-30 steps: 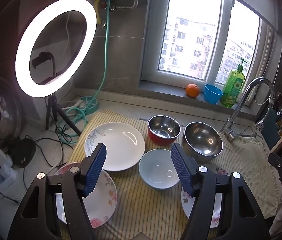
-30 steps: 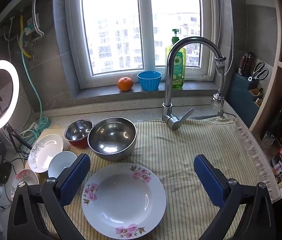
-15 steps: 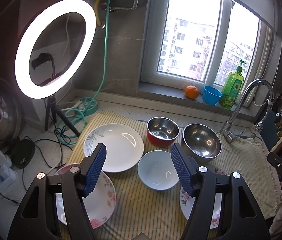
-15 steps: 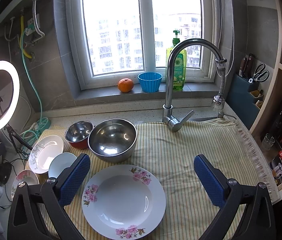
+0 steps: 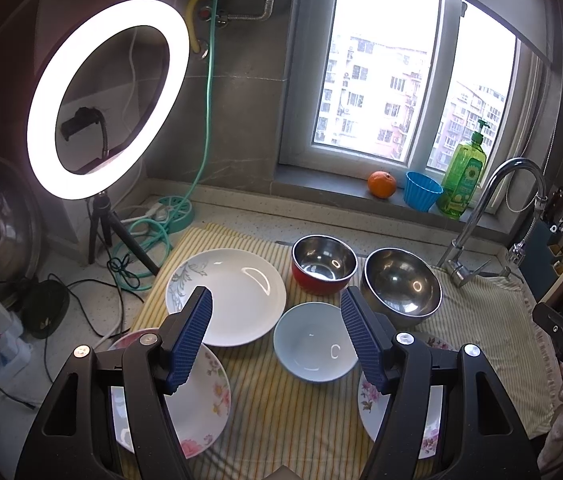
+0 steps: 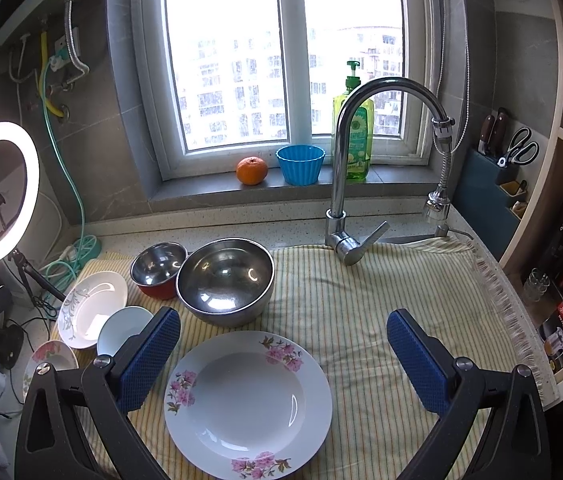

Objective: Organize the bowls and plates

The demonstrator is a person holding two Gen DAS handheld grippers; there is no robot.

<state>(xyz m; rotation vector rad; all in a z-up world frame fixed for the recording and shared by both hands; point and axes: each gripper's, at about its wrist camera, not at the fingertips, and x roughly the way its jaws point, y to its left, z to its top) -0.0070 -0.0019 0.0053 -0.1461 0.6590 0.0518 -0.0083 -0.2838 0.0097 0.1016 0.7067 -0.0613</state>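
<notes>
Left wrist view: the left gripper (image 5: 276, 316) hangs above the striped cloth (image 5: 281, 412) with its blue pads spread wide and nothing between them. Just ahead, in the gap between the fingers, sits the pale blue bowl (image 5: 314, 348); ahead and to the left lies the plain white plate (image 5: 237, 292), and under the left finger a pink-flowered plate (image 5: 209, 396). Farther ahead stand the red bowl (image 5: 323, 270) and, to its right, the large steel bowl (image 5: 401, 286), close beside each other. Right wrist view: the right gripper (image 6: 283, 350) is likewise wide apart and empty, above the same cloth. A flowered plate (image 6: 247, 402) lies directly between and below its fingers. Ahead to the left is the large steel bowl, with the red bowl touching or nearly touching its left side. The tap (image 6: 361, 152) rises straight ahead, and an orange (image 6: 252, 170) sits on the windowsill beyond.
</notes>
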